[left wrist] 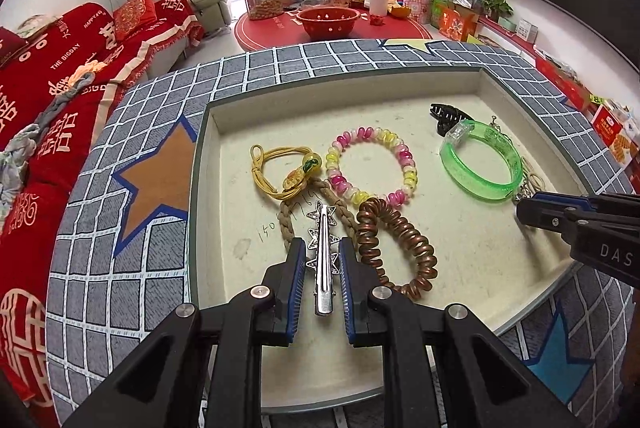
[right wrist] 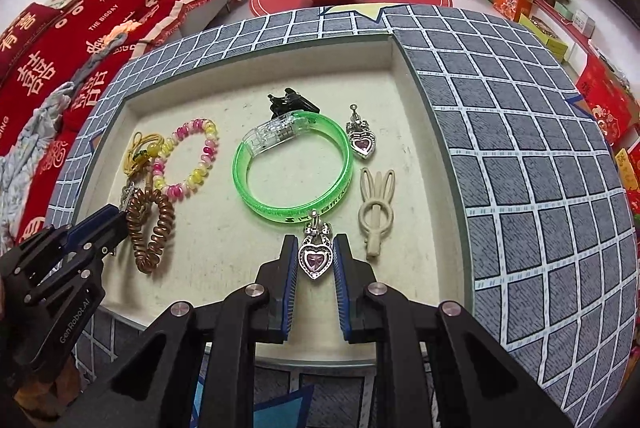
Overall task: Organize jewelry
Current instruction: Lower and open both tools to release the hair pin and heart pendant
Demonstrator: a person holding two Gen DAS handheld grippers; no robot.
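Observation:
A cream tray (left wrist: 224,188) holds the jewelry. My left gripper (left wrist: 321,254) is shut on a silver star hair clip (left wrist: 323,260), its pads touching the clip's sides, low over the tray floor. My right gripper (right wrist: 316,256) is shut on a pink heart pendant (right wrist: 316,260) just below the green bangle (right wrist: 296,164). In the left wrist view I see a yellow hair tie (left wrist: 280,168), a pink-yellow bead bracelet (left wrist: 370,164), a copper spiral tie (left wrist: 396,248), a braided tan tie (left wrist: 294,216), the green bangle (left wrist: 480,164) and a black claw clip (left wrist: 446,116).
A second heart pendant (right wrist: 362,138) and a cream rabbit-ear clip (right wrist: 376,212) lie at the tray's right side. The tray sits on a grey grid-patterned cloth (right wrist: 520,148). A red sofa (left wrist: 48,88) stands left; a red round table (left wrist: 320,24) with a bowl stands behind.

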